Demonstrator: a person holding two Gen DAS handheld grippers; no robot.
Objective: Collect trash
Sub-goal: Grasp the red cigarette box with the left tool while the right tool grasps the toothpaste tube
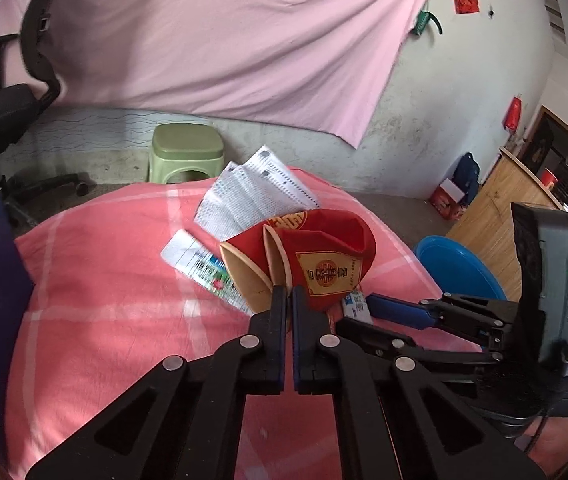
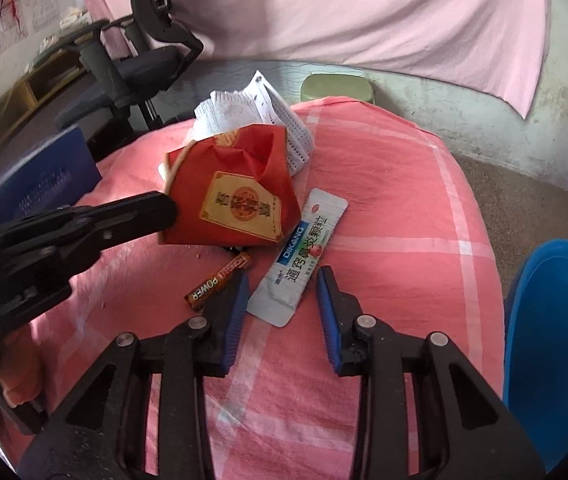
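My left gripper is shut on the edge of a crumpled red paper bag and holds it above the pink checked tablecloth; the bag also shows in the right wrist view. My right gripper is open, its fingers on either side of a white DIKANG sachet lying flat. A brown "POWER" wrapper lies just left of it. A white tissue and a printed paper lie behind the bag. The left gripper shows at the left.
A blue bin stands at the table's right edge, also in the left wrist view. A green stool and an office chair stand beyond. A dark blue book lies at the left.
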